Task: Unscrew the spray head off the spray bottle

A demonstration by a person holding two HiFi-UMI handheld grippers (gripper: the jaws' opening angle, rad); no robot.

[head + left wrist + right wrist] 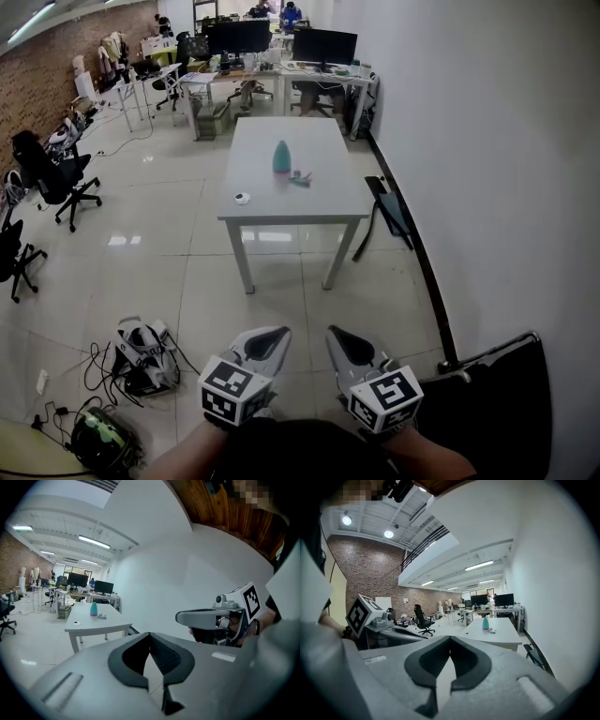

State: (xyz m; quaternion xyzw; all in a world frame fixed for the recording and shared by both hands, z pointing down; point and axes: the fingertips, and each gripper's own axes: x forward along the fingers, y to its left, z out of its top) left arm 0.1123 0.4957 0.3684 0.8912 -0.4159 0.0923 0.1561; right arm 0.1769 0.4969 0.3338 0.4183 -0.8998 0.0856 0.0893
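A teal spray bottle (281, 157) stands upright on a white table (323, 199) well ahead of me across the floor. A small teal-and-grey piece (300, 178), apparently the spray head, lies on the tabletop just to the bottle's right. Both grippers hang low, close to my body and far short of the table. My left gripper (281, 334) and right gripper (332, 334) are shut and hold nothing. The left gripper view shows the bottle (94, 609) beyond its closed jaws (150, 635). In the right gripper view the bottle (485, 623) also stands far past the closed jaws (450, 638).
A small white round object (243, 198) lies near the table's front left. A dark folded frame (392, 211) leans by the wall at the right. Office chairs (58, 180) stand at the left, gear and cables (141, 354) lie on the floor, and desks with monitors (323, 45) fill the back.
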